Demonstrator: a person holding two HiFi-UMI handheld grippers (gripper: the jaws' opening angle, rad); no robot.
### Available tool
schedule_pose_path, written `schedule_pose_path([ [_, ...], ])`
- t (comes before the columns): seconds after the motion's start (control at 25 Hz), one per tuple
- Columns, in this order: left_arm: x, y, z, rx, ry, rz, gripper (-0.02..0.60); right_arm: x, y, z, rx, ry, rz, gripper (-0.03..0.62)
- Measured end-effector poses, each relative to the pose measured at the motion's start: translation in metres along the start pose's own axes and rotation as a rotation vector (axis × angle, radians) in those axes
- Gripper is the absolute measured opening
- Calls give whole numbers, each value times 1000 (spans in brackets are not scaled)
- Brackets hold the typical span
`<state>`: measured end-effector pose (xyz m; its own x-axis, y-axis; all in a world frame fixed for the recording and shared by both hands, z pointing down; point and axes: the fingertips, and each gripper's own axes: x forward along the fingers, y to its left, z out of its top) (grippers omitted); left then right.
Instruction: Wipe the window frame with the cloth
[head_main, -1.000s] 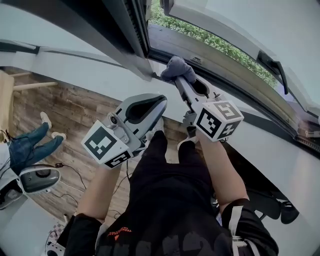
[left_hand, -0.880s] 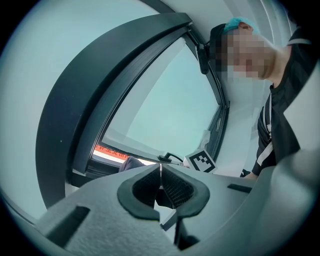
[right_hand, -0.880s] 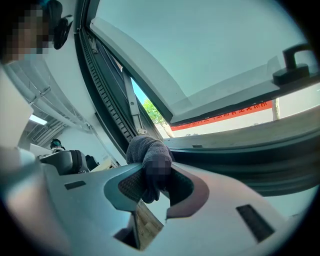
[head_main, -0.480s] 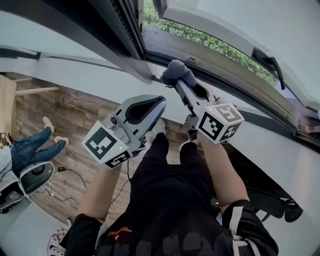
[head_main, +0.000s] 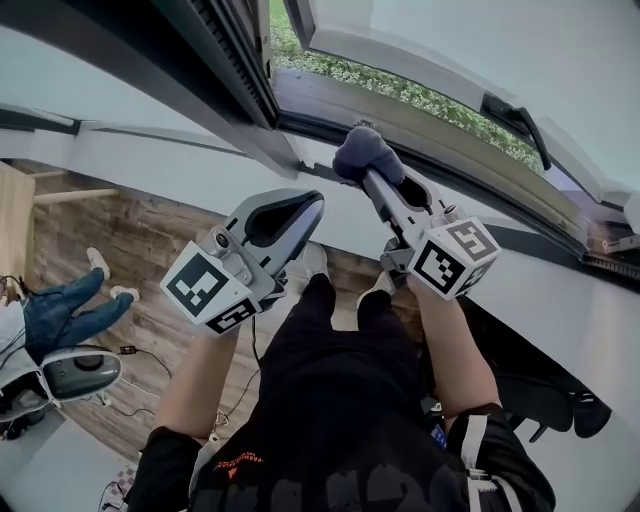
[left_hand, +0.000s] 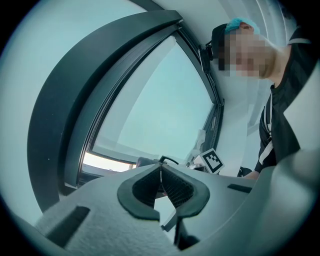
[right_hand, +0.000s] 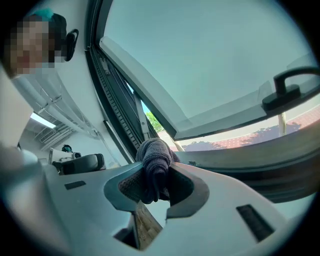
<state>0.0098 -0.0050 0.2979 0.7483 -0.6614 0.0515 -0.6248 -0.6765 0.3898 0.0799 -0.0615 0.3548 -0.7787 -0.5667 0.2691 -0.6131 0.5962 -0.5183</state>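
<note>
My right gripper (head_main: 372, 172) is shut on a bunched grey cloth (head_main: 364, 153), pressed against the lower window frame (head_main: 430, 165) near its left corner. In the right gripper view the cloth (right_hand: 154, 159) bulges up between the jaws, with the dark frame (right_hand: 280, 170) beyond it and the open sash with its black handle (right_hand: 287, 90) above. My left gripper (head_main: 300, 205) hangs below the sill, away from the frame, jaws closed with nothing in them; its tips (left_hand: 161, 165) meet in the left gripper view.
The open sash (head_main: 520, 70) tilts outward at upper right, greenery outside. A dark vertical frame post (head_main: 215, 60) stands to the left of the cloth. A white wall below the sill (head_main: 150, 160), wooden floor, and another person's legs (head_main: 70, 300) lie at left.
The right gripper with the cloth has slid slightly right along the lower frame. The left gripper has barely moved.
</note>
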Motion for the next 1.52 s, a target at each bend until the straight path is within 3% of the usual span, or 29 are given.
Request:
schedule_pose_path([
  [0.28, 16, -18, 19, 40, -9, -34, 25, -45, 19, 47, -126, -80, 37, 94],
  [0.6, 35, -42, 34, 72, -25, -65, 23, -87, 25, 82, -188, -129, 45, 94],
  [1.52, 83, -80, 57, 112, -49, -105, 24, -143, 21, 123, -243, -156, 56, 94],
])
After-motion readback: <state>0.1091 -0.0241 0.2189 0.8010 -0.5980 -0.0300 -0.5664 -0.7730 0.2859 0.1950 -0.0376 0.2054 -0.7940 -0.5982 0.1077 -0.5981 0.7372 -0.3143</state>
